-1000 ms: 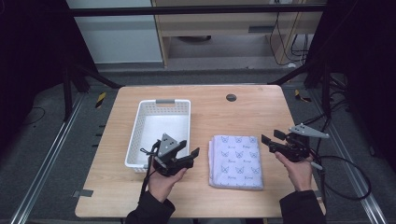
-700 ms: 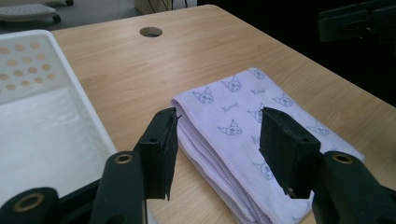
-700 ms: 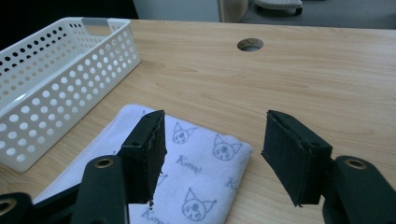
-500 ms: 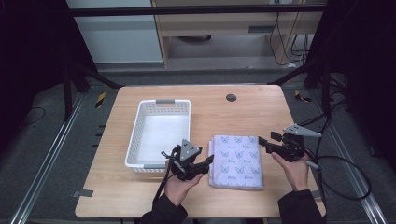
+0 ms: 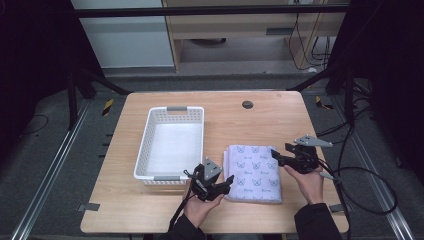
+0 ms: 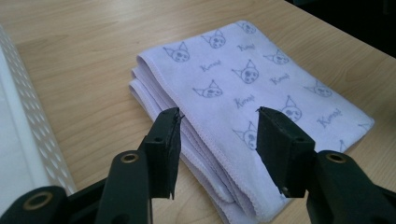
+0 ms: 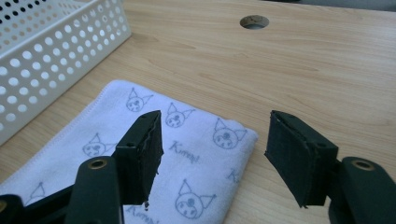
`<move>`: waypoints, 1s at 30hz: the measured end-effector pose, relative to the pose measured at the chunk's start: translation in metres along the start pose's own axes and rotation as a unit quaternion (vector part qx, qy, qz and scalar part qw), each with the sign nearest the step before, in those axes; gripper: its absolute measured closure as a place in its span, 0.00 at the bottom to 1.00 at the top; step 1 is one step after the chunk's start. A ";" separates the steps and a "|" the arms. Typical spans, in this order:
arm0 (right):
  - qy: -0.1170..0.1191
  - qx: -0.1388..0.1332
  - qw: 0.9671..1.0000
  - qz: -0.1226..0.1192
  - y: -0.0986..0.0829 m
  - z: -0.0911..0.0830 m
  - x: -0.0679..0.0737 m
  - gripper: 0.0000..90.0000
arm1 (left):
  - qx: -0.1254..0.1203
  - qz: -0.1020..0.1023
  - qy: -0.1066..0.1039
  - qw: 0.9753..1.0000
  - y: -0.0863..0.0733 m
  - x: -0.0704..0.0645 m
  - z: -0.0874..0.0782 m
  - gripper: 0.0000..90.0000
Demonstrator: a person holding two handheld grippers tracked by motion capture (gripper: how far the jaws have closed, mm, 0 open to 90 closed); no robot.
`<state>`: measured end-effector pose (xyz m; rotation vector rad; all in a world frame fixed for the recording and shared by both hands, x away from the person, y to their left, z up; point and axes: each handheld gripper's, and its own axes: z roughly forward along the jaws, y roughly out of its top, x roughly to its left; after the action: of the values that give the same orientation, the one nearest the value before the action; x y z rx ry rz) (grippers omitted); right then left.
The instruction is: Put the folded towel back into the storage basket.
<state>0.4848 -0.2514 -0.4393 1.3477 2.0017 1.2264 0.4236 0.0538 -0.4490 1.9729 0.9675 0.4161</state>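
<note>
The left gripper sits near the table's front edge with its jaws spread apart and nothing between them, and in the left gripper view they straddle the stacked hem of the folded towel at its near left corner, hovering just above the layers rather than pinching them. The right gripper is likewise spread wide and empty, held just beside the towel's right edge toward its far corner; seen along its own jaws, the towel's corner lies below and ahead of the gap, with bare wood under the outer jaw. The towel lies flat on the front half of the table, its long axis running front to back, so each gripper meets a long side (the left one lower down that side, the right one higher up). To the towel's left, close but not touching as far as I can tell, stands the white basket, empty, its long axis parallel to the towel's. The left gripper is therefore both the nearer one to the towel and the one between towel and basket; I judge that any lift will carry the towel leftward over the basket's right wall, with both jaws needing to close on the edges first.
</note>
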 end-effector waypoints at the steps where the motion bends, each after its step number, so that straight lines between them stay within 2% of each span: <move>1: 0.003 0.001 1.000 0.007 -0.001 0.001 -0.001 0.40 | 0.003 0.000 -0.001 1.000 -0.002 0.000 0.001 0.54; 4: -0.008 0.008 1.000 0.003 -0.006 0.004 -0.005 0.40 | 0.011 -0.001 -0.002 1.000 -0.006 -0.001 0.004 0.54; 11: -0.007 0.021 1.000 0.006 -0.011 0.012 -0.006 0.40 | 0.022 0.003 0.000 1.000 -0.012 -0.005 0.010 0.50; 12: -0.009 0.023 1.000 0.000 -0.012 0.014 -0.007 0.40 | 0.023 0.001 0.000 1.000 -0.014 -0.005 0.012 0.49; 16: -0.008 0.023 1.000 0.011 -0.014 0.018 -0.006 0.40 | 0.032 -0.004 0.000 0.999 -0.021 -0.006 0.022 0.45; 19: -0.010 0.033 0.999 0.007 -0.016 0.023 -0.006 0.39 | 0.035 0.000 0.004 0.999 -0.024 -0.004 0.028 0.43; 21: -0.010 0.039 0.999 0.005 -0.018 0.027 -0.006 0.40 | 0.044 -0.009 0.007 0.999 -0.026 -0.004 0.031 0.42; 27: -0.010 0.049 0.999 0.006 -0.022 0.036 -0.007 0.41 | 0.049 -0.023 0.002 0.999 -0.029 -0.001 0.038 0.39; 30: -0.009 0.063 0.998 0.009 -0.025 0.042 -0.007 0.44 | 0.050 -0.028 0.000 0.998 -0.031 -0.001 0.041 0.38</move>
<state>0.5061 -0.2430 -0.4828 1.4338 2.0898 1.1074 0.4337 0.0399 -0.4976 2.0311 1.0585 0.3421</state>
